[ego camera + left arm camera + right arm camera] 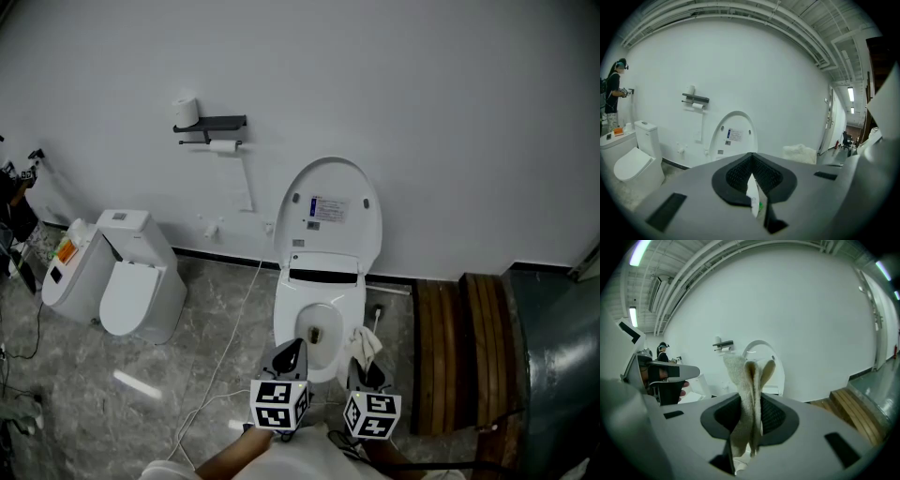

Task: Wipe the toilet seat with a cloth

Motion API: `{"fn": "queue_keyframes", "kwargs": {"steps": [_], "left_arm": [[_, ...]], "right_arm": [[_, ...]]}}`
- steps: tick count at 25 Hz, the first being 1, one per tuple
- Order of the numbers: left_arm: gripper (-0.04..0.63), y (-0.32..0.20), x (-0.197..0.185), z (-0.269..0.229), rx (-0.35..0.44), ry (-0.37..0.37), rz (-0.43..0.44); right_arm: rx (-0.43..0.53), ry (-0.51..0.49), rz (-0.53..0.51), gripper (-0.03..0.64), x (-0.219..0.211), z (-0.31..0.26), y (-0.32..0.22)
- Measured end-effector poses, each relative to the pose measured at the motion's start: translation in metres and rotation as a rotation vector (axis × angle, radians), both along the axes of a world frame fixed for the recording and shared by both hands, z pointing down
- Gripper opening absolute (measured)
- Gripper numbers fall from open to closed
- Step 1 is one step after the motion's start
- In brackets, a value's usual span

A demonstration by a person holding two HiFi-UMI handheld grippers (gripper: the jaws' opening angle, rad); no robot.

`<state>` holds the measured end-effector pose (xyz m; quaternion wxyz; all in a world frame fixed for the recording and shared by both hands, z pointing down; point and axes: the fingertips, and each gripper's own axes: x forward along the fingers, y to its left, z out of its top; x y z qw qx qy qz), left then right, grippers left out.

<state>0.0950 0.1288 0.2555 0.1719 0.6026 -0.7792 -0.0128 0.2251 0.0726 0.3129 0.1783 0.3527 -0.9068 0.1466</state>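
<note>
Right hand-held gripper: jaws clamped on a cream terry cloth folded into a narrow bundle. Left hand-held gripper: jaws pressed together, nothing between them. Both hover at the front edge of the white oval toilet seat. The cloth is near the seat's front right edge and seems clear of it. The white rounded lid stands raised against the wall.

Risks, as judged:
- Only folds are pinched, so drag along the seat could pull a layer loose and drop the cloth into the bowl or onto the grey marbled floor.
- The floppy end could fold back, so hard jaw tips scrape the seat.
- The idle left hand-held gripper sits close and could block the sweep.

Orientation: the cloth's long axis stands upright across the jaws. The larger free end rises above them toward the toilet, and a shorter tail hangs beneath.
</note>
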Motion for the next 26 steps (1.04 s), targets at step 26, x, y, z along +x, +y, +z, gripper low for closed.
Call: {"fn": "queue_keyframes", "kwargs": {"steps": [26], "left_arm": [[0.009,-0.008,-0.016,0.005,-0.013,0.011,-0.016]], "right_arm": [[-0.025,0.0,0.009,0.097,-0.012,0.006,-0.011]]}}
